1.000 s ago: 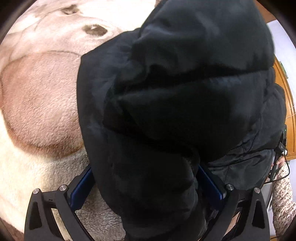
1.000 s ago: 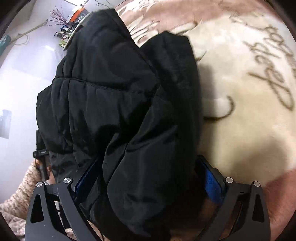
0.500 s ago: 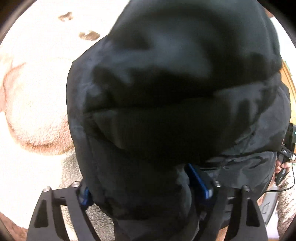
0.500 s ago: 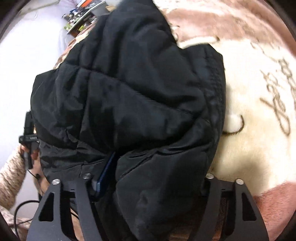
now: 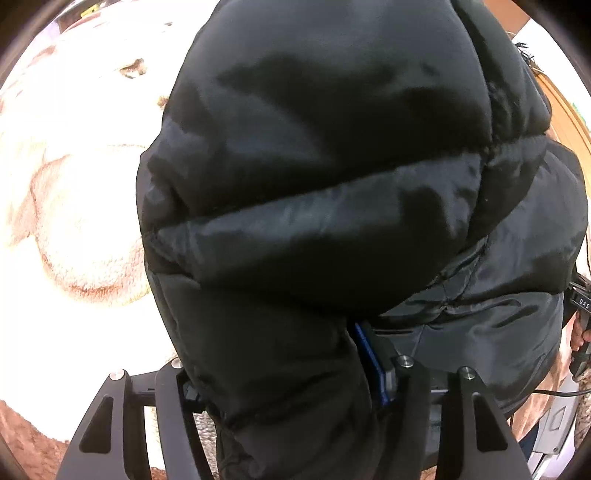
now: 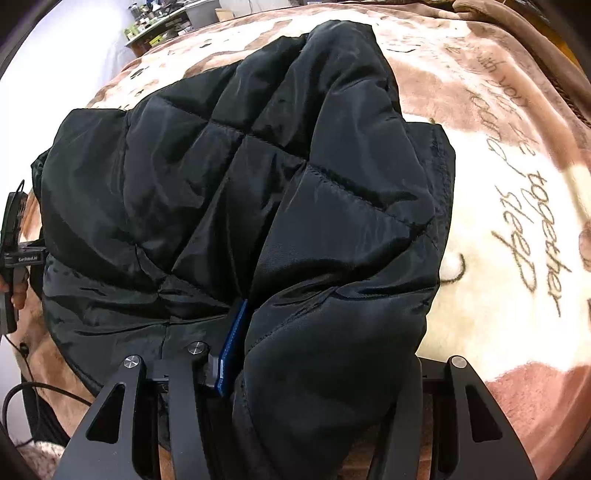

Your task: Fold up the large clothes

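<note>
Black quilted puffer jacket (image 6: 258, 192) fills both my clamped hand-held grippers, left (image 5: 280, 376) and right (image 6: 314, 365); slick padding may slip free onto the fleece blanket (image 6: 517, 229).

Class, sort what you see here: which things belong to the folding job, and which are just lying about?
In the job:
black jacket
left gripper
right gripper
blanket underneath

Just lying about:
cluttered table in the far background
cable at the edge
</note>
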A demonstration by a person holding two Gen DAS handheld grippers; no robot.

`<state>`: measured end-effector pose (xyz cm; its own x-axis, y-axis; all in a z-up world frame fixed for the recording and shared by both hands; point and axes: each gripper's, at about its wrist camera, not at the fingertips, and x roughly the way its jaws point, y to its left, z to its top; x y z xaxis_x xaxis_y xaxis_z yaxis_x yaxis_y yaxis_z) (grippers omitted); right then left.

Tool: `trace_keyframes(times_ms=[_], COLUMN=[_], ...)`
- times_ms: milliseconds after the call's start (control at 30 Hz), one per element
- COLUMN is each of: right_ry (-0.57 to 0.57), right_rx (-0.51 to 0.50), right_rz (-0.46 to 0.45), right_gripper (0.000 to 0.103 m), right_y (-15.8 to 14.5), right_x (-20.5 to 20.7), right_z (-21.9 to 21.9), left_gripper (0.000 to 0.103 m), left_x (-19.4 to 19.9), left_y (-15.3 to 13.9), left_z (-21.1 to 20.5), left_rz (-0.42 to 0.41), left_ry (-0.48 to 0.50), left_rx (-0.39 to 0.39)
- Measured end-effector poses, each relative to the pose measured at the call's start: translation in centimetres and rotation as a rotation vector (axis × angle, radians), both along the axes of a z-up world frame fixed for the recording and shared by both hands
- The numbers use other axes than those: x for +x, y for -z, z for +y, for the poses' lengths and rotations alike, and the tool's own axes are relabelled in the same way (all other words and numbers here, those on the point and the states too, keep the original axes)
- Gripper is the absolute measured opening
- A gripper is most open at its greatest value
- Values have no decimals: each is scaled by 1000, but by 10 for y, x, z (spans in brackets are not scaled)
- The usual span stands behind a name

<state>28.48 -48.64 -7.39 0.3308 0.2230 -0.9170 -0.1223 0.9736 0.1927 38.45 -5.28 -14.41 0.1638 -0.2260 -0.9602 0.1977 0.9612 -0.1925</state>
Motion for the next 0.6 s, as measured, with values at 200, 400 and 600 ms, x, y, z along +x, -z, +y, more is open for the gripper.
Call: trace_keyframes(times_ms=[200,400,600], right_ry=[22,45,51], right_rx=[-70,-141,-166], right_rz=[-30,-71,-142], right_gripper=[47,35,29], right_y=[-2,-18,-40], right_x=[-23,-37,-59], right_z=[30,60,77], left_gripper=[51,37,31], left_x=[-33,-43,-62], left_y=[-7,-33,-63], left_z=[-5,-7,-11], left_rz=[-41,-93,-137], left_ry=[-35,-59,-78], left_rx=[7,-6,-55])
